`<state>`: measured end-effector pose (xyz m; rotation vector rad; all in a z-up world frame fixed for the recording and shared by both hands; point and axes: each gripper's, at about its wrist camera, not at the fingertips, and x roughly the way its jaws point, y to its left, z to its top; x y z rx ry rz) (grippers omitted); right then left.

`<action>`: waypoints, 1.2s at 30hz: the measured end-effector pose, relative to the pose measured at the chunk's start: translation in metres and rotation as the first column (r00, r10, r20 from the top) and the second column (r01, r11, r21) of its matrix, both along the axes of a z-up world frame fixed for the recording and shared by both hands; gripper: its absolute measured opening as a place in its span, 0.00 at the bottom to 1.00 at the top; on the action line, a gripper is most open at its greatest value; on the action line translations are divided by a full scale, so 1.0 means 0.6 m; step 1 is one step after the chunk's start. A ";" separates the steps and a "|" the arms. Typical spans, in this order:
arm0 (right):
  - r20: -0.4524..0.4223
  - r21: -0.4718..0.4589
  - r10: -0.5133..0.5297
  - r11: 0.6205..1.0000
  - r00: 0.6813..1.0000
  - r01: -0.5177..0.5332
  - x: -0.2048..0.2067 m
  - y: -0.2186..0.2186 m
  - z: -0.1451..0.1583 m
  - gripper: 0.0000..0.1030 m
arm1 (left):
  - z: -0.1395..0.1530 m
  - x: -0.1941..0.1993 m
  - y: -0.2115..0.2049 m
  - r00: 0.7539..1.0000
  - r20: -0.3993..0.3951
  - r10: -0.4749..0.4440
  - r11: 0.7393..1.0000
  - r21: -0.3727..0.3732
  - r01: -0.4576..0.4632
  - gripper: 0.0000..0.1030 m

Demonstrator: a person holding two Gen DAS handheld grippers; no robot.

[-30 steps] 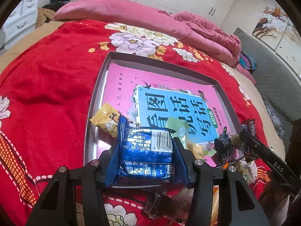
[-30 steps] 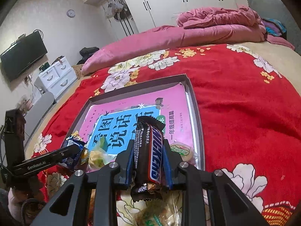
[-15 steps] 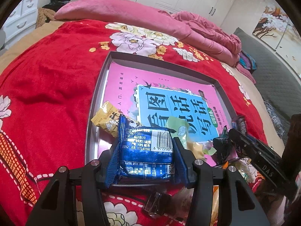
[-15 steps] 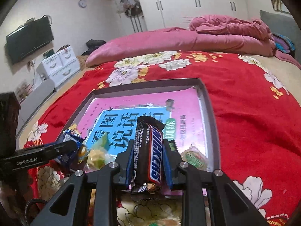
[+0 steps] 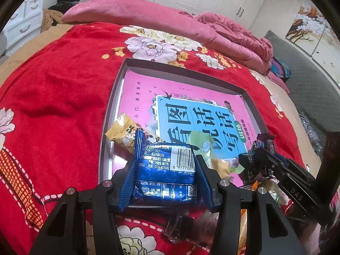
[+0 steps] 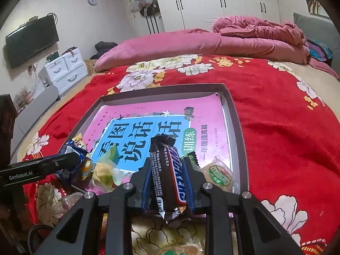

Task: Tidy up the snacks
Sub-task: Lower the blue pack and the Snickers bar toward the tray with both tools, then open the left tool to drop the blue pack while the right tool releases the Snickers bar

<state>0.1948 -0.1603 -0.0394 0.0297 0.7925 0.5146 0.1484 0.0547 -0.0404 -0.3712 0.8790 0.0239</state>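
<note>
In the left wrist view my left gripper (image 5: pixel 166 165) is shut on a blue snack packet (image 5: pixel 163 178), held over the near edge of a grey tray (image 5: pixel 182 72). A pink and blue book (image 5: pixel 191 114) lies in the tray. A yellow packet (image 5: pixel 123 133) and a green one (image 5: pixel 201 144) rest at the tray's near end. In the right wrist view my right gripper (image 6: pixel 167 163) is shut on a brown Snickers bar (image 6: pixel 176 170) standing upright over the near end of the tray (image 6: pixel 161 90). A round pastry (image 6: pixel 218 174) lies beside it.
The tray sits on a red flowered blanket (image 5: pixel 53 97) on a bed. Loose wrapped snacks (image 5: pixel 182 227) lie on the blanket in front of the tray. A pink pillow and quilt (image 6: pixel 191 44) fill the far end. White drawers (image 6: pixel 65 68) stand left of the bed.
My right gripper has rolled a little and edged toward the tray's near corner with the bar still in it. The left gripper and its blue packet have kept still.
</note>
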 end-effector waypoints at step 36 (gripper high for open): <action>0.009 0.064 -0.006 0.998 1.000 0.005 -0.017 -0.019 0.020 0.33 | -0.001 0.006 0.011 0.999 0.025 0.028 0.990 0.135 -0.032 0.55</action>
